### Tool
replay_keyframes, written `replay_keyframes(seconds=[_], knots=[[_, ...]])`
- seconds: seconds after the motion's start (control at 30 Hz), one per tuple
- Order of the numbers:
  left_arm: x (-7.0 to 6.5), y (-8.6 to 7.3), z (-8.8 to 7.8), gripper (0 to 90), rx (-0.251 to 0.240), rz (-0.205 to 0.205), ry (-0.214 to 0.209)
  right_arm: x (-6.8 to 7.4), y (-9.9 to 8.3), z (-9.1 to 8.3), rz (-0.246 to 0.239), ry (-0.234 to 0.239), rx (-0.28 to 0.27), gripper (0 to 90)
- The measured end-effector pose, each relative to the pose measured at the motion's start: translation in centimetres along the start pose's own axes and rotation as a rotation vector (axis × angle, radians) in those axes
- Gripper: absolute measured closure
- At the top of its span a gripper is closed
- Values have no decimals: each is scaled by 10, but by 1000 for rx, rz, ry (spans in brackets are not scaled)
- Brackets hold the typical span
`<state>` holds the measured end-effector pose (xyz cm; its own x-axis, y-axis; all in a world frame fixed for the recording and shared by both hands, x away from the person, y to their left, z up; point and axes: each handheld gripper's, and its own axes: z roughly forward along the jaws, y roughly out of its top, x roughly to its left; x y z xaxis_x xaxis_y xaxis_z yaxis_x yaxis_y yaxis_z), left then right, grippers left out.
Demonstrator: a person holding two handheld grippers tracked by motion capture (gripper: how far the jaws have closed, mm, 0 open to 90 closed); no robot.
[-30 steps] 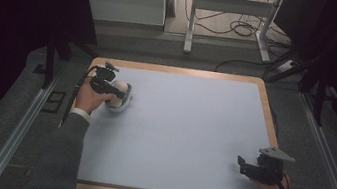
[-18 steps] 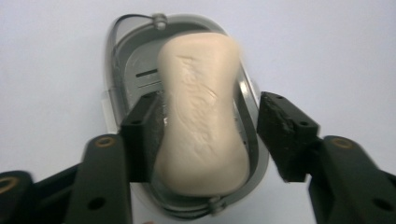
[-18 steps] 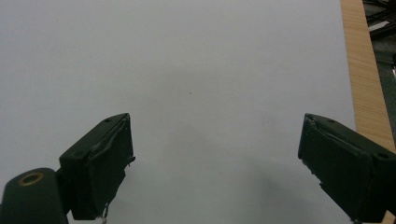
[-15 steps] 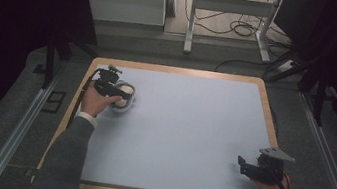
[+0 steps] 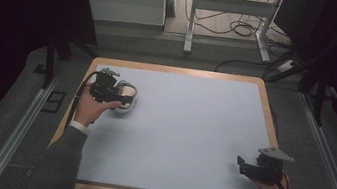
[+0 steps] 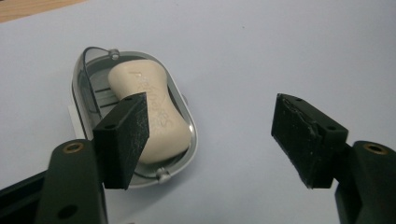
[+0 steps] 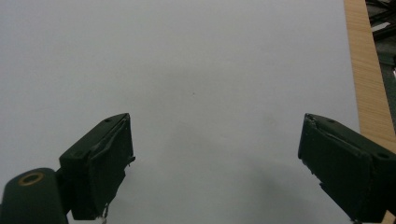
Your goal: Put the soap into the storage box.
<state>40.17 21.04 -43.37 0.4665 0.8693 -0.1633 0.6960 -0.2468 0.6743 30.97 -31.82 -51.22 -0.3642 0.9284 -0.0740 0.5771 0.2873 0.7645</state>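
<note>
A cream bar of soap (image 6: pixel 154 112) lies in a clear grey oval soap dish (image 6: pixel 80 95) on the pale blue mat. In the high view the soap dish (image 5: pixel 129 101) sits at the table's far left. My left gripper (image 5: pixel 118 98) hovers right beside it. In the left gripper view my left gripper (image 6: pixel 210 109) is open. Its jaws have just been opening, with nothing between them. The soap shows behind the left jaw. My right gripper (image 5: pixel 242 165) rests open near the front right corner, and my right gripper (image 7: pixel 215 130) has bare mat between its jaws.
The pale blue mat (image 5: pixel 191 128) covers the table inside a wooden rim (image 5: pixel 180 70). The wooden edge (image 7: pixel 369 70) runs close on the right in the right gripper view. Dark floor, metal rails and a stand with cables lie beyond the table.
The left hand has shifted slightly by the soap dish and its forearm has swung in from the left. The right hand has stayed still.
</note>
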Motion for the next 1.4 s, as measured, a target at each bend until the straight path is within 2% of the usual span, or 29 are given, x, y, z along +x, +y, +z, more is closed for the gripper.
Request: replay_keyframes(seconds=[0.17, 0.37, 0.63, 0.93, 1.03, 1.2, 1.27, 1.4], knots=[[-8, -13, -9, 266, -29, 21, -11, 0, 0, 0, -1, -1, 0, 99], [-18, -36, -15, 264, -63, 41, -43, 1, 0, 0, -7, -2, 4, 99], [-29, -70, -18, 254, -70, 52, -70, 2, 0, 1, -11, -2, 7, 99], [-31, -110, -15, 251, -47, 35, -74, 4, 0, 1, -16, -1, 5, 98], [-32, -120, -11, 247, -26, 36, -76, 5, 0, 2, -20, 0, 9, 99], [-33, -128, -7, 244, -34, 18, -83, 6, 0, 3, -24, 0, 11, 99], [-34, -127, -6, 242, -27, 24, -86, 6, 0, 3, -24, 0, 10, 99], [-34, -124, -6, 239, -43, 19, -91, 6, 0, 3, -24, -1, 10, 98]])
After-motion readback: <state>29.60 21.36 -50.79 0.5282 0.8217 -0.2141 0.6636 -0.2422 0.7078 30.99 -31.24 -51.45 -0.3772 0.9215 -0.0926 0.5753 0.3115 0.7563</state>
